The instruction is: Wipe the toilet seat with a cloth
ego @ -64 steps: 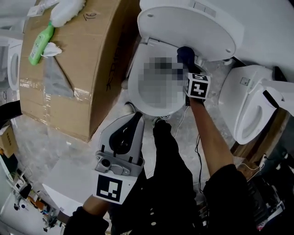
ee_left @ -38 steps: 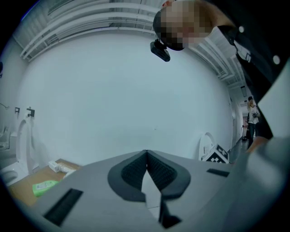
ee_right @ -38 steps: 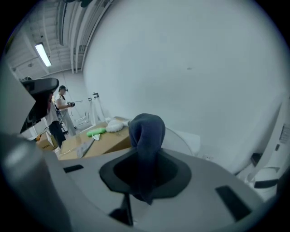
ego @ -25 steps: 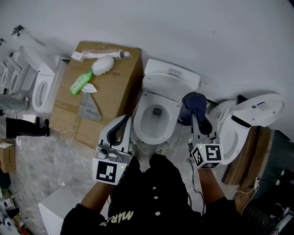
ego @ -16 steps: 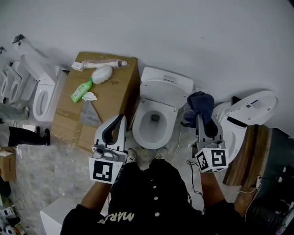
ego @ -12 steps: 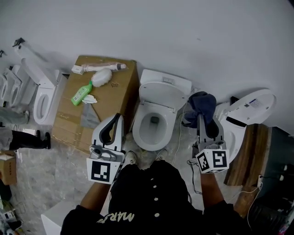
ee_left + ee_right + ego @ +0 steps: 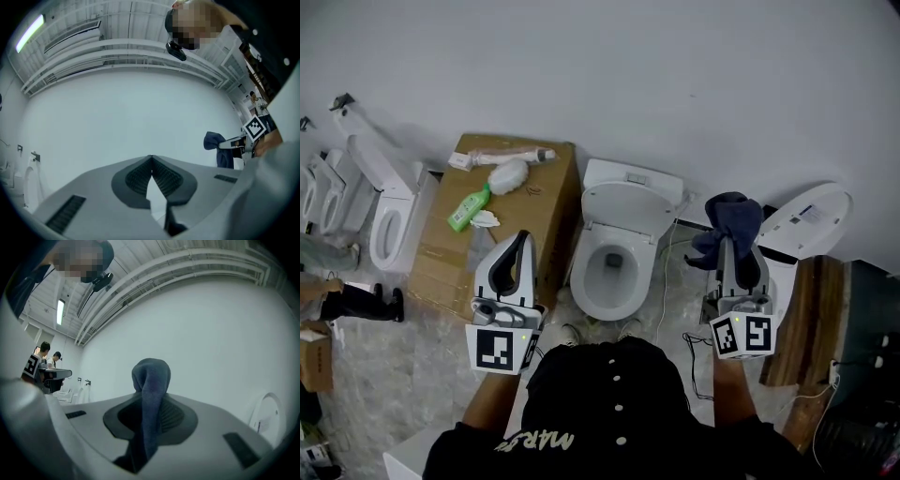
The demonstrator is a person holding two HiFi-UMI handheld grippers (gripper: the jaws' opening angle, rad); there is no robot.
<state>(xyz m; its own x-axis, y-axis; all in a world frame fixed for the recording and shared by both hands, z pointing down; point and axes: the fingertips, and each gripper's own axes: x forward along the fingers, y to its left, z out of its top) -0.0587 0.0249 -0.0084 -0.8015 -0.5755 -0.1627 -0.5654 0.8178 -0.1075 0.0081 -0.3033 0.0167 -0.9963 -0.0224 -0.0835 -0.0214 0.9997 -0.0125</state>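
At lower left of the head view the left tool has its jaws pressed together on nothing (a spare hand, I judge), held clear. In the centre the white oval toilet seat lies bare under its raised lid. At right the right tool clamps the dark blue cloth, bunched above its tips, well apart from the seat, so no wiping now.

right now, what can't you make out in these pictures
- The toilet seat: in the head view it is too small to tell whether it is clean or wet, and neither gripper view shows it.
- The green bottle: in the head view its label is too small to read.
- The cloth: in the right gripper view its lower end is hidden between the jaws of the right hand-held gripper.
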